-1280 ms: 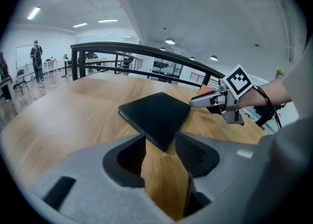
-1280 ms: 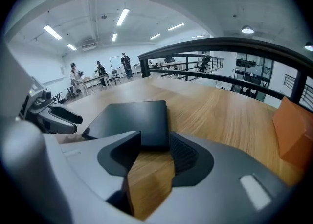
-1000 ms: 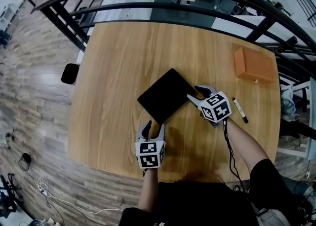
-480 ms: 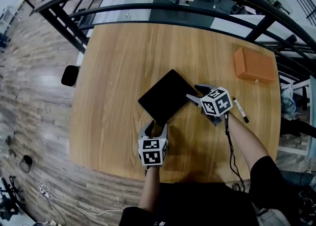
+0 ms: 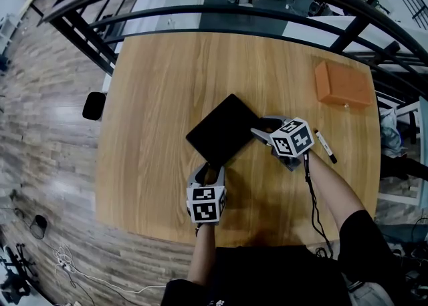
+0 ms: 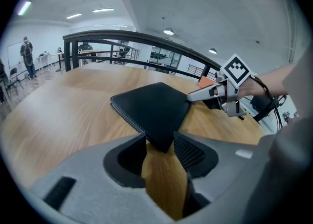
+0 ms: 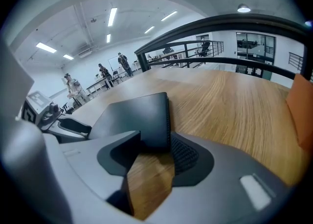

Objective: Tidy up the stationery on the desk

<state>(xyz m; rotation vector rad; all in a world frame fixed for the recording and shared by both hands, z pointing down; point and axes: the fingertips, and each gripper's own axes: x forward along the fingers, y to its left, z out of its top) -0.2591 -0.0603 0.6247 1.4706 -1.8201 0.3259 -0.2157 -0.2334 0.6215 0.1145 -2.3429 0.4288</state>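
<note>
A black notebook (image 5: 224, 129) lies flat on the wooden desk (image 5: 167, 77), turned like a diamond. My left gripper (image 5: 208, 172) is at its near corner, and in the left gripper view that corner (image 6: 161, 137) sits between the jaws. My right gripper (image 5: 261, 126) is at the notebook's right corner, which reaches between the jaws (image 7: 155, 145) in the right gripper view. Both pairs of jaws have just been closing but still stand wide around the corners. I see no firm press on the cover. A black-and-white marker pen (image 5: 326, 148) lies to the right of my right hand.
An orange box (image 5: 343, 85) rests near the desk's far right corner. A dark metal railing (image 5: 221, 14) runs behind the desk's far edge. The wooden floor drops away at the left. People stand far off in the room (image 7: 73, 88).
My left gripper has crept forward until the notebook's near corner lies between its jaws. The right gripper has rolled slightly at the right corner. The notebook has barely shifted.
</note>
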